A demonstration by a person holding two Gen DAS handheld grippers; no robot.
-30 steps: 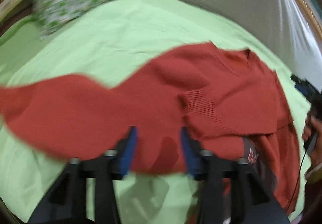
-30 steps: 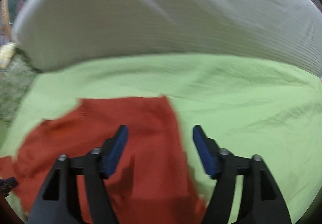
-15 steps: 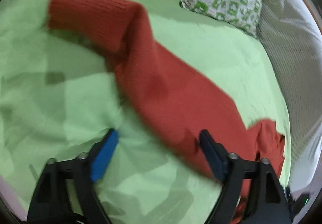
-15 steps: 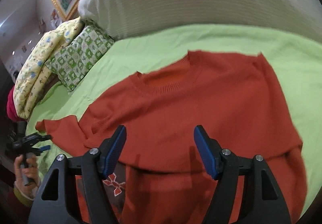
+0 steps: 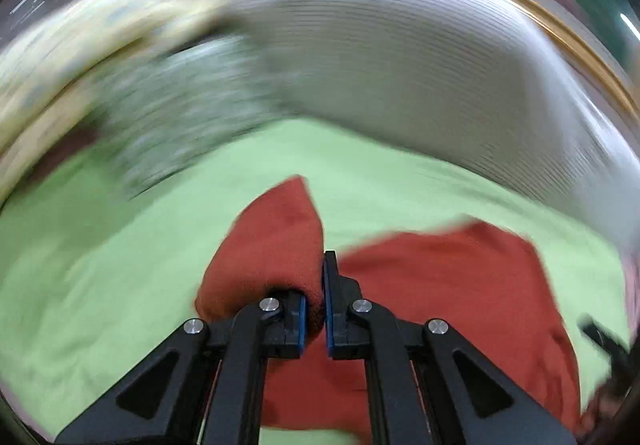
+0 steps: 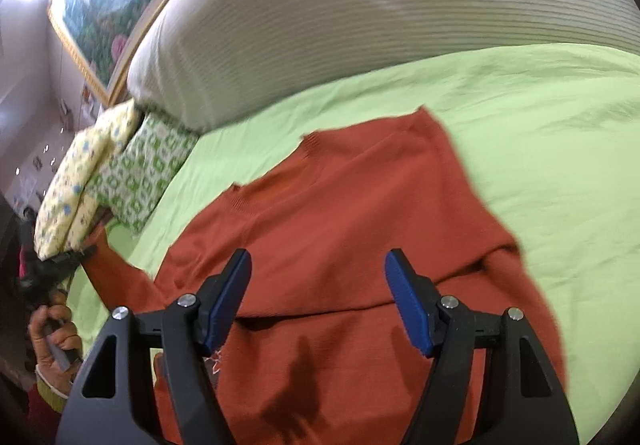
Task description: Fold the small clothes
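On the green sheet point(image 5: 100, 285), left wrist view, the left gripper point(image 5: 314, 309) is clamped on a bunched sleeve point(image 5: 272, 245) of the red sweater point(image 5: 460, 285); blur obscures the background. Right wrist view: the right gripper point(image 6: 318, 301) hangs wide apart over the sweater's body, spread near the sheet's middle, collar toward the pillow point(image 6: 360, 13).

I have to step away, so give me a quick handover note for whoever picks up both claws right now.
Left claw: shut on the sleeve of the red sweater, lifted off the green bedsheet.
Right claw: open, hovering over the sweater's body, gripping nothing.
Sweater lies spread on the sheet, neckline toward the striped pillow; its bottom part looks turned up.
Left: bring the sleeve across the body, then finish folding.
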